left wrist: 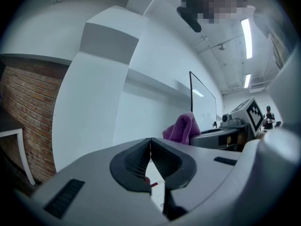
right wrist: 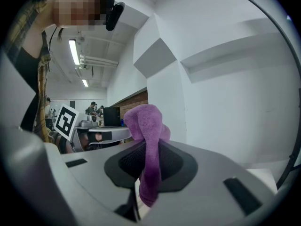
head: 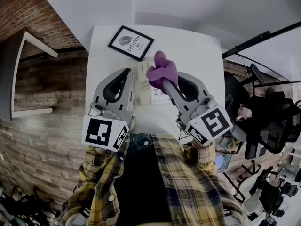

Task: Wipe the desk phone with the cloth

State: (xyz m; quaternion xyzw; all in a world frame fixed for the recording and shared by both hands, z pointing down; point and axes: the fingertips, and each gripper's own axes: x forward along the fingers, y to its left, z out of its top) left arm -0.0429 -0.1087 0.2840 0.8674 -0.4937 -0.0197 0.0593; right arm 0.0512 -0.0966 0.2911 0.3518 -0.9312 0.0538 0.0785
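Cloth (head: 162, 72), purple and bunched, is clamped in the right gripper (head: 167, 84), which hangs just above the desk phone (head: 144, 84) on the white tabletop (head: 193, 51). A downward move should bring the cloth onto the phone. The left gripper (head: 127, 74), jaws together on nothing, sits at the phone's left edge.

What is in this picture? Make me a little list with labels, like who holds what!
right gripper: shut on the fuzzy purple cloth, which sticks up past the jaws
left gripper: shut, nothing between its jaws
white desk phone: on the table, partly hidden beneath both grippers
black-framed picture: lies flat beyond the phone
white table: holds the phone and the picture
cloth touching phone: cannot tell from these views
person: plaid sleeves, holding both grippers
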